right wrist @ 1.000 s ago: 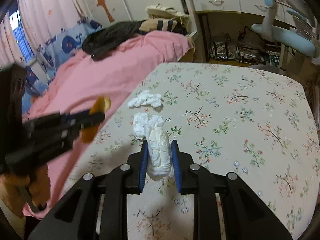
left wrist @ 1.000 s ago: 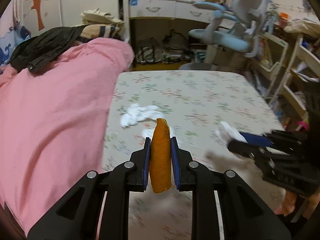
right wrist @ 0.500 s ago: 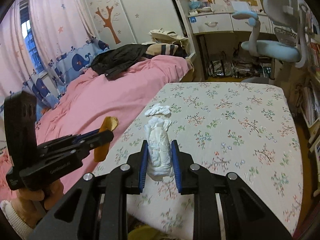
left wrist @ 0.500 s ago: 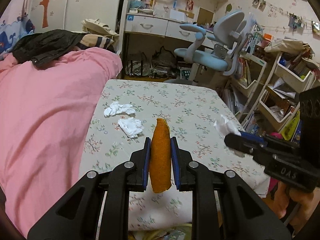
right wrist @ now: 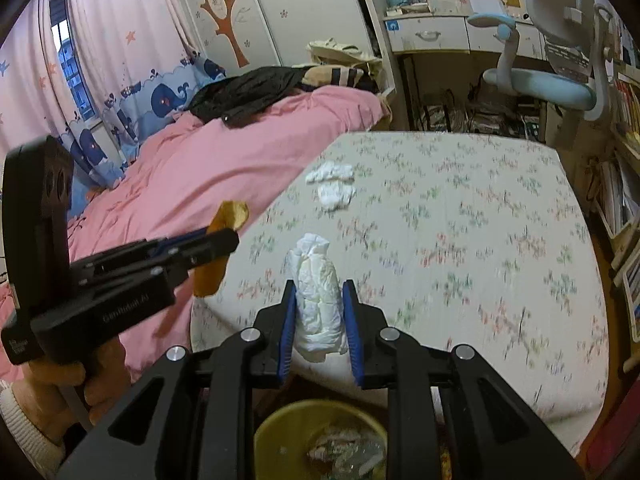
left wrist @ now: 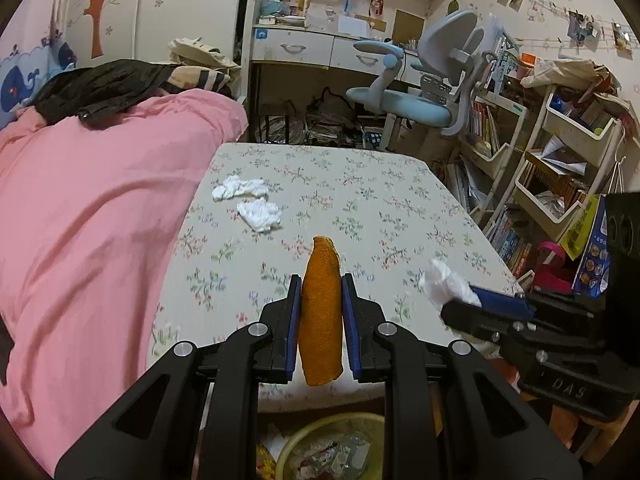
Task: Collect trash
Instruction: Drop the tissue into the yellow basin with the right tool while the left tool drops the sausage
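Observation:
My left gripper [left wrist: 321,292] is shut on an orange peel [left wrist: 321,316], which stands upright between the blue pads. My right gripper [right wrist: 319,300] is shut on a crumpled white tissue [right wrist: 318,296]. Both hang past the near edge of the floral bed sheet [left wrist: 360,208]. Below them sits a yellow bin [left wrist: 332,446] with trash inside, partly hidden by the gripper arms; the right wrist view shows the bin [right wrist: 320,436] too. Two more white tissues [left wrist: 258,214] [left wrist: 238,189] lie on the sheet near the pink quilt. Each view shows the other gripper beside it with its load.
A pink quilt [left wrist: 92,200] with dark clothes on it covers the left of the bed. A blue swivel chair [left wrist: 424,88] and a desk stand beyond the bed. Shelves of books [left wrist: 560,168] line the right side. A person's hand [right wrist: 68,384] holds the left gripper.
Both grippers have drawn back from over the bed to beyond its near edge, still holding the peel and the tissue. The yellow bin has come into view beneath them.

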